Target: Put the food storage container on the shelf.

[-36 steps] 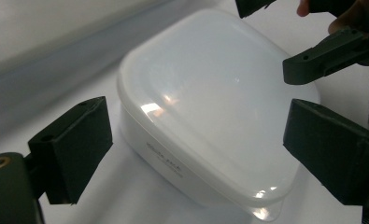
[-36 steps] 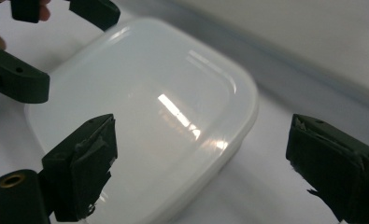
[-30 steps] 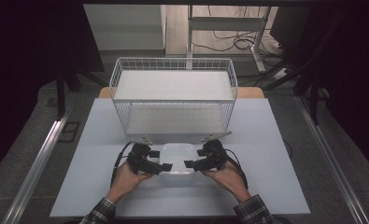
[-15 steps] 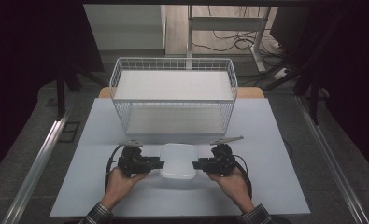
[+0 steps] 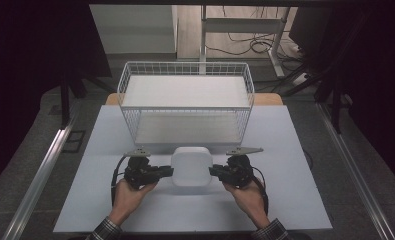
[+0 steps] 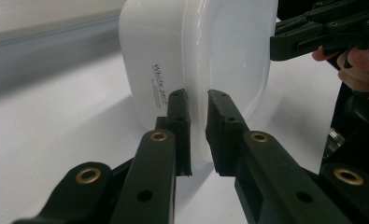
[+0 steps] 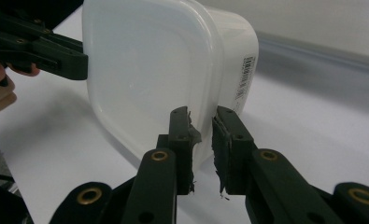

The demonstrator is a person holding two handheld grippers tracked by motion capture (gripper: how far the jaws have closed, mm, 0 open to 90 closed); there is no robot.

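Observation:
A white plastic container with a translucent lid sits between my two grippers near the table's front. My left gripper grips its left edge. In the left gripper view the jaws have just been closing and pinch the rim of the container. My right gripper grips the opposite edge. In the right gripper view its jaws have likewise just been closing on the rim of the container. Each gripper view also shows the other gripper on the far side, the right gripper and the left gripper.
A white wire basket stands just behind the container, across the middle of the pale table. Dark floor, metal rails and cables surround the table.
Both grippers went from reaching over the container with wider jaws to its left and right edges and closed on the rim. The container now sits slightly higher in the high view.

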